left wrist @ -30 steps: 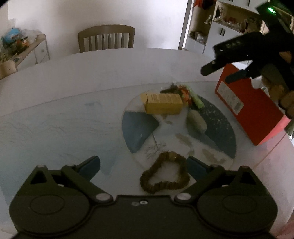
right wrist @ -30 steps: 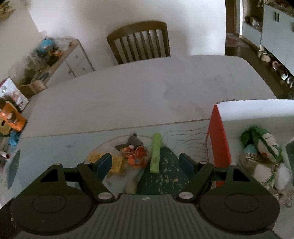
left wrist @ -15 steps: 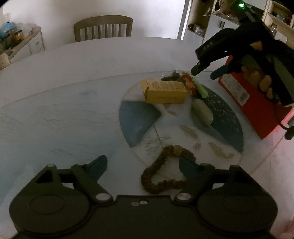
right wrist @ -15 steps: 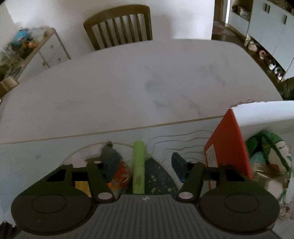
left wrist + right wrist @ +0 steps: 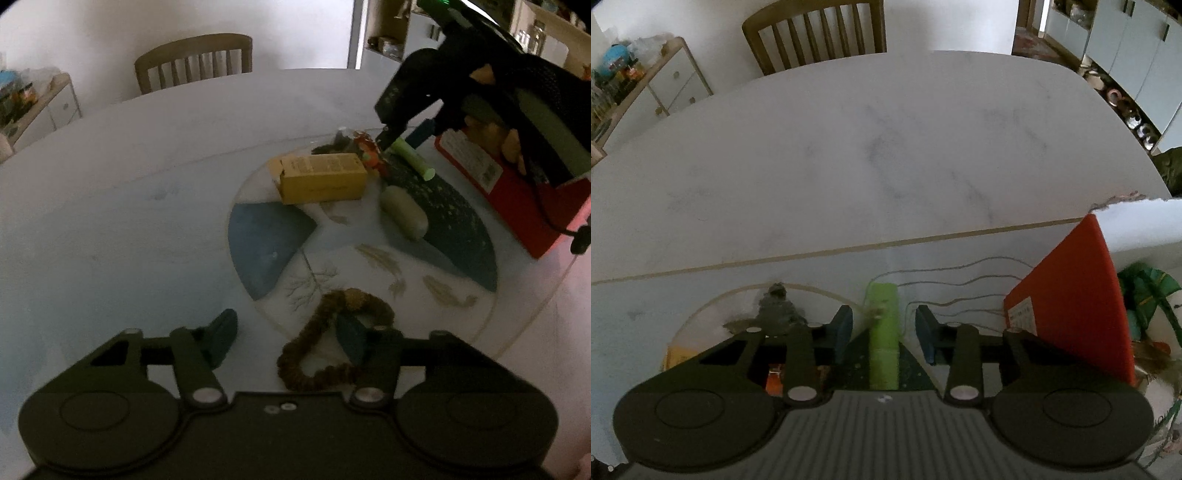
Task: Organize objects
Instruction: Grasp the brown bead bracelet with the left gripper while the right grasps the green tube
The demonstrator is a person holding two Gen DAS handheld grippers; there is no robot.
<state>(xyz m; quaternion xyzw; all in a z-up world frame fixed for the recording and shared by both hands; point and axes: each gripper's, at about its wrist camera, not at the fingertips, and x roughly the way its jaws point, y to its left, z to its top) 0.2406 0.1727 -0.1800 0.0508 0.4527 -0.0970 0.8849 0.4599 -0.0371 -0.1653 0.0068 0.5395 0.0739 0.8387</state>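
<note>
A brown scrunchie (image 5: 332, 332) lies on the near edge of the round patterned mat (image 5: 269, 243). My left gripper (image 5: 286, 338) is low over it with its jaws closing. Its right finger sits inside the loop, the scrunchie's left strand is between the fingers, and the left finger (image 5: 223, 334) is still apart from it. A green tube (image 5: 883, 332) lies between the fingers of my right gripper (image 5: 884, 330). Those jaws are closing too, with a gap on each side. In the left wrist view the right gripper (image 5: 402, 138) stands over the tube's (image 5: 413, 158) far end.
On the mat lie a yellow carton (image 5: 321, 177), a pale oval piece (image 5: 404, 212), a small orange item (image 5: 369, 155) and a dark grey clump (image 5: 777, 314). A red box (image 5: 1071, 295) with soft toys stands right of the mat. A chair (image 5: 816, 33) stands behind the white table (image 5: 849, 147).
Both grippers came lower and their jaws narrowed. The right one moved left until it straddled the green tube. The left one's right finger is now inside the scrunchie loop.
</note>
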